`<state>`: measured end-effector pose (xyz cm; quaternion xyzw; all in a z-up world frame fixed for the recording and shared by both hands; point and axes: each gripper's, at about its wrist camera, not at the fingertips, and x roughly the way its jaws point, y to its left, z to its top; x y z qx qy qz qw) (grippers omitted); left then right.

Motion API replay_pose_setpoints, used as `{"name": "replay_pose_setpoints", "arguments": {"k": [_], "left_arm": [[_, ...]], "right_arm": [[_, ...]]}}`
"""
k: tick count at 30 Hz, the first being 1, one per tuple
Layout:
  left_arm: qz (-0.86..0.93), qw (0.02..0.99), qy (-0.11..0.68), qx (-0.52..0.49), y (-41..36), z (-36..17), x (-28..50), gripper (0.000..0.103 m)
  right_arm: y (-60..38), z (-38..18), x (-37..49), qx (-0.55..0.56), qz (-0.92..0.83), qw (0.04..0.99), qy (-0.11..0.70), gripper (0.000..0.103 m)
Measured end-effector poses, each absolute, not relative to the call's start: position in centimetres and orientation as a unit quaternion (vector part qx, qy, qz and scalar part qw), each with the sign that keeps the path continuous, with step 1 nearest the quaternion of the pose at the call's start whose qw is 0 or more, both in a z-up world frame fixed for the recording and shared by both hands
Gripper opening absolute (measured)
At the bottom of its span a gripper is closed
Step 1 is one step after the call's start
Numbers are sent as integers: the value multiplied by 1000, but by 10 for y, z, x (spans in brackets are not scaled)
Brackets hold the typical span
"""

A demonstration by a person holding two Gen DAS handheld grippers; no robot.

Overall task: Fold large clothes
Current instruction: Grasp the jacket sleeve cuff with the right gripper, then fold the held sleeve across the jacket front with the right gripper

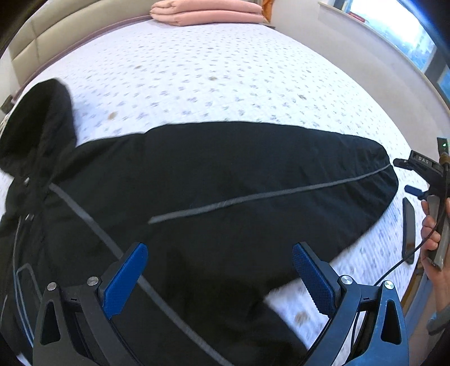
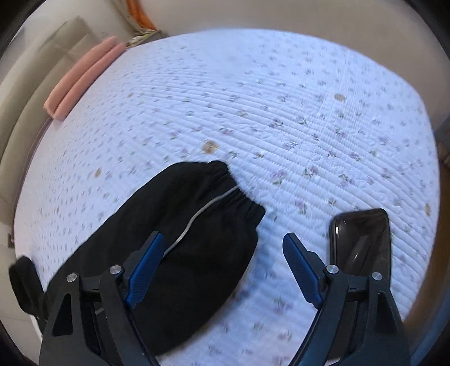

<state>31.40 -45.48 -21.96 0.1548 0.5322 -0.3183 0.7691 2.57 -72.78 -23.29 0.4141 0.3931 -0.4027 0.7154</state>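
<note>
Both the left claw (image 1: 219,277) and the right claw (image 2: 222,266) hang wide apart, gripping nothing, above the black jacket (image 1: 213,180) spread on the flowery bed (image 2: 281,112), with a phone (image 2: 361,239) beside its sleeve (image 2: 197,225) and pink blankets (image 1: 208,11) far off.

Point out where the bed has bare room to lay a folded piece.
Free: the quilt between black jacket and pink blanket. Crowded: the near edge, where the phone lies beside the sleeve cuff.
</note>
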Motion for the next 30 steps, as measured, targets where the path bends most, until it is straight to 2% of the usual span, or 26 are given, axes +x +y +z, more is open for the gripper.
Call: {"name": "replay_pose_setpoints", "arguments": {"k": [2, 4, 5, 6, 7, 8, 9, 11, 12, 15, 18, 24, 30], "left_arm": [[-326, 764, 533, 157, -471, -227, 320, 103], [-330, 760, 536, 159, -485, -235, 324, 103], [-331, 757, 540, 161, -491, -241, 327, 102], [-331, 755, 543, 162, -496, -246, 329, 102], [-331, 753, 545, 164, -501, -252, 329, 102], [-332, 750, 548, 167, -507, -257, 329, 96], [-335, 746, 551, 170, -513, -262, 329, 90], [-331, 747, 546, 188, -524, -269, 327, 81], [-331, 749, 537, 201, -530, -269, 325, 75], [-355, 743, 534, 191, -542, -263, 324, 65], [-372, 728, 547, 178, -553, -269, 325, 65], [-372, 728, 538, 204, -564, -285, 321, 68], [-364, 729, 546, 198, -556, -271, 320, 69]], "right_arm": [[-743, -247, 25, 438, -395, 705, 394, 86], [-751, -258, 27, 453, -380, 703, 396, 77], [-755, -264, 30, 463, -367, 703, 397, 67], [-756, -271, 35, 471, -352, 704, 397, 63], [-755, -274, 40, 468, -349, 706, 402, 62], [-753, -274, 45, 453, -353, 710, 407, 57], [-750, -271, 49, 438, -353, 717, 412, 46], [-745, -262, 52, 432, -343, 727, 409, 32], [-743, -255, 53, 429, -339, 732, 406, 27], [-729, -215, 51, 384, -341, 767, 385, 24], [-720, -194, 52, 348, -345, 786, 377, 24], [-740, -269, 60, 390, -346, 728, 445, 25], [-735, -261, 67, 378, -358, 725, 451, 25]]}}
